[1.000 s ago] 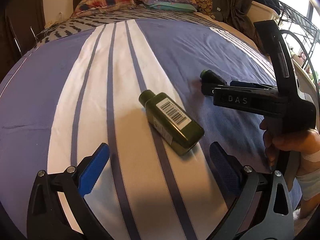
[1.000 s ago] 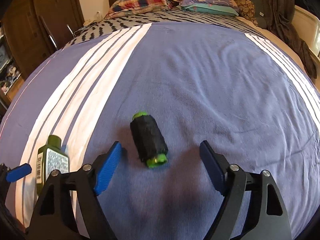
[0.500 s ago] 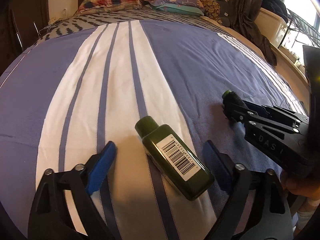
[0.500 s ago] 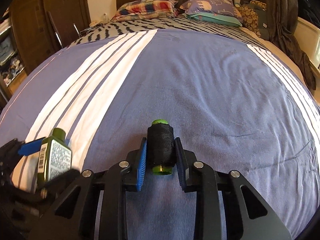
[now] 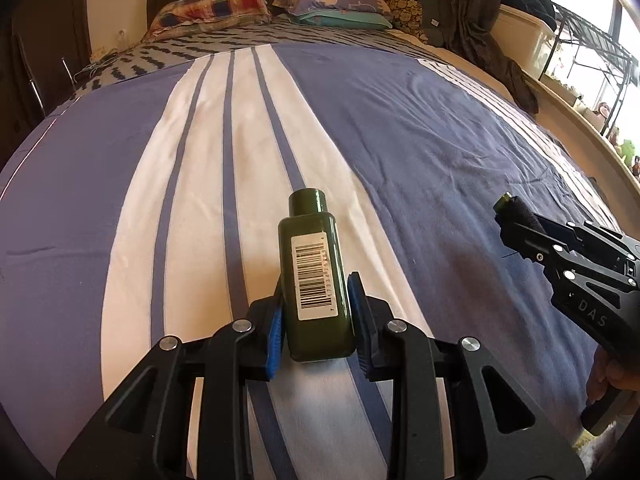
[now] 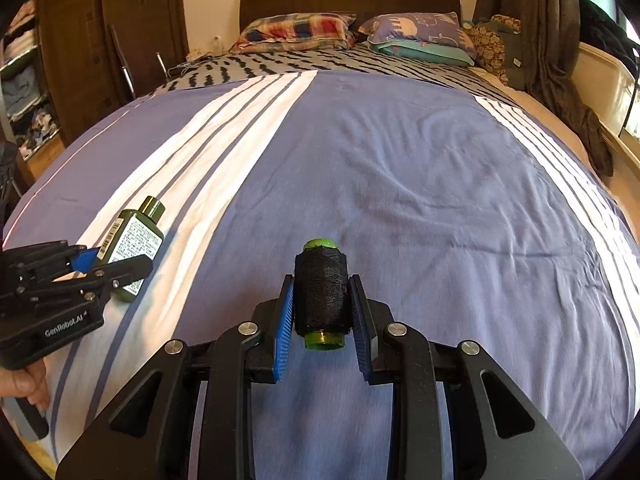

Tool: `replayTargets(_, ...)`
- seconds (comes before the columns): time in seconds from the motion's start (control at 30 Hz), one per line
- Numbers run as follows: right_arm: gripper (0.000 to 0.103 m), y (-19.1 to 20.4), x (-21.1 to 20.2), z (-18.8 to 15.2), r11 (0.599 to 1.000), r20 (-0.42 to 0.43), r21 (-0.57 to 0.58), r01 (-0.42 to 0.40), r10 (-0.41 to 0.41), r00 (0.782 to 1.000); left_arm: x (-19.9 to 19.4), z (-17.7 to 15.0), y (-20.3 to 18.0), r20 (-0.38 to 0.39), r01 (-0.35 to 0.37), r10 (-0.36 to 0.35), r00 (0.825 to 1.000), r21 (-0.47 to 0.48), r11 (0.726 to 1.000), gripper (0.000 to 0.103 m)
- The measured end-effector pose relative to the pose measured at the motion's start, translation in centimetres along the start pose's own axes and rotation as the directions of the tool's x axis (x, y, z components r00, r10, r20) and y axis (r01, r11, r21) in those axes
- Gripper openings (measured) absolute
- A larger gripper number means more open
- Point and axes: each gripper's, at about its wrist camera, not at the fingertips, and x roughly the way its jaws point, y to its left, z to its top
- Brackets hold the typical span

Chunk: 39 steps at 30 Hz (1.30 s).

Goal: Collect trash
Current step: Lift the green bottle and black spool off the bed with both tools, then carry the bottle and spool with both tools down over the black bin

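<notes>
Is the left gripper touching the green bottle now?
Touching. In the left wrist view, the left gripper has both blue pads pressed against the sides of the green bottle, with no gap visible on either side.

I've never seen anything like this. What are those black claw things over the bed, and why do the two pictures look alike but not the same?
There is no robot here. A person holds a hand tool in each hand, each ending in a two-finger gripper with blue pads. A wide-angle camera sits on each tool and looks forward along its fingers, so each picture is one tool's own view over the bed, which has a blue and white striped cover and pillows at the far end.

In the left tool's view, the left gripper is shut on a dark green bottle with a barcode label. In the right tool's view, the right gripper is shut on a spool of black thread with a green core. Each tool also shows at the edge of the other's picture. The job is collecting trash.
</notes>
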Motion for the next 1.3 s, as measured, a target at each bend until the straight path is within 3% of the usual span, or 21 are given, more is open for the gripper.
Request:
replayTargets(0.23, 0.027, 1.0, -5.5, -3.9, 0.999, 0.043, -0.020, 0.034, -0.033, 0.999, -5.0, -4.7, -1.1, 0.039, 0.020, -0.022, 0.999, 0.041, 0.999, 0.027)
replayTargets(0.7, 0.028, 3.5, -15.7, -11.5, 0.999, 0.098, -0.035, -0.009, 0.012, 0.995, -15.6, -14.5, -4.8, 0.108, 0.059, -0.067, 0.992, 0.075, 0.995, 0.027)
replayTargets(1.3, 0.028, 6.1, -20.3, -20.6, 0.997, 0.065, -0.045, -0.064, 0.067, 0.996, -19.7, -24.4, -6.9, 0.075, 0.099, -0.105, 0.992, 0.077, 0.992, 0.027)
